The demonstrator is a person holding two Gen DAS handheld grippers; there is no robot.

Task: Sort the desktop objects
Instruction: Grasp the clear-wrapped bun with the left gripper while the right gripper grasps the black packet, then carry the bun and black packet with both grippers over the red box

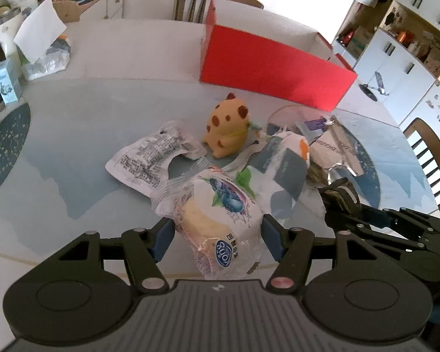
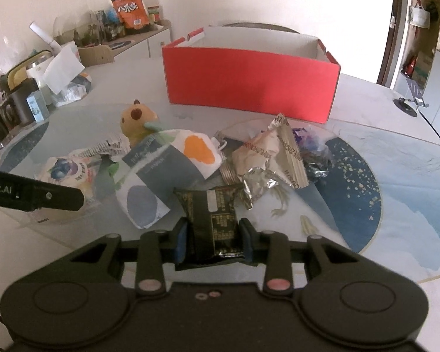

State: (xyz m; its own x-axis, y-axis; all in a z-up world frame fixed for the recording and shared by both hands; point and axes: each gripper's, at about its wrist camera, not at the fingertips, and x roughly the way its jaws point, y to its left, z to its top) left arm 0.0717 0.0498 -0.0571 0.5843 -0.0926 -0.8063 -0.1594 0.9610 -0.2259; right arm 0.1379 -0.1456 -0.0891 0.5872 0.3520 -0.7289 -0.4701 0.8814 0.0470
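My left gripper [image 1: 217, 230] is shut on a clear-wrapped blueberry bun [image 1: 220, 205], held just above the table's blue mat [image 1: 73, 135]. My right gripper [image 2: 213, 234] is shut on a black snack packet [image 2: 212, 205], lifted over the same pile; it also shows in the left wrist view [image 1: 340, 196]. Behind them lie a yellow spotted plush toy [image 1: 227, 129], a white printed wrapper [image 1: 146, 158], a white, grey and orange bag [image 2: 173, 158] and a crumpled silver wrapper [image 2: 272, 152]. An open red box [image 2: 249, 82] stands at the far side.
A tissue pack [image 1: 44, 52] and a small blue carton [image 1: 7, 85] sit at the table's left edge, near jars and a mug. Chairs stand behind the box [image 1: 217, 0] and at the right [image 1: 431, 152]. A phone stand [image 2: 410, 99] is at the far right.
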